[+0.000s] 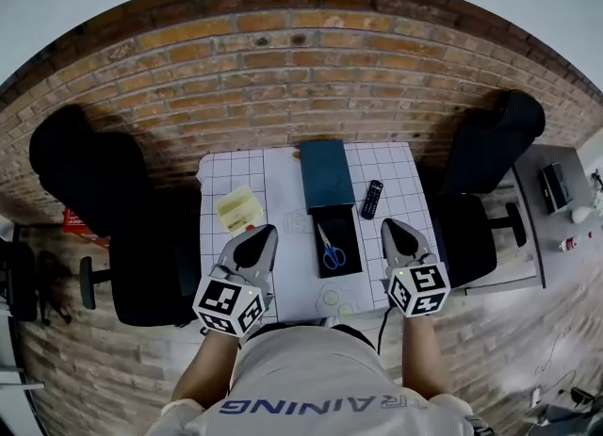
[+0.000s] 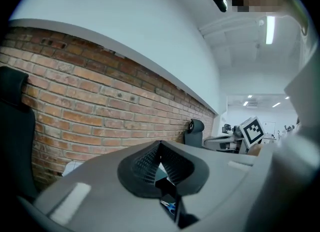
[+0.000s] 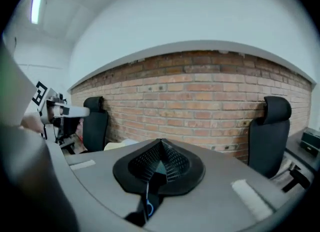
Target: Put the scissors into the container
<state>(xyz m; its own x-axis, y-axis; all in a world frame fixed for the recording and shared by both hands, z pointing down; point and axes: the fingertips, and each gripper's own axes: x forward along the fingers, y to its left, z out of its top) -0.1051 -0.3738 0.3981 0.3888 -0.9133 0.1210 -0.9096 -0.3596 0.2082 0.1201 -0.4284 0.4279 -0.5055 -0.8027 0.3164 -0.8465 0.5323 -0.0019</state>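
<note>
The scissors (image 1: pixel 331 253) have blue handles and lie inside a black open container (image 1: pixel 346 222) at the middle of the gridded table (image 1: pixel 405 180). My left gripper (image 1: pixel 268 231) hovers to the left of the container, shut and holding nothing. My right gripper (image 1: pixel 387 224) hovers to its right, also shut and holding nothing. In the left gripper view the jaws meet at their tips (image 2: pixel 160 143), and a bit of the blue scissors (image 2: pixel 170 207) shows below them. In the right gripper view the tips (image 3: pixel 161 141) touch too, with a blue handle ring (image 3: pixel 149 208) below.
A dark teal box (image 1: pixel 325 175) lies just behind the container. A black remote (image 1: pixel 372 199) sits to its right and a pale yellow case (image 1: pixel 237 208) to its left. Black office chairs (image 1: pixel 104 180) (image 1: pixel 490 142) flank the table. A brick wall (image 1: pixel 311 67) stands behind.
</note>
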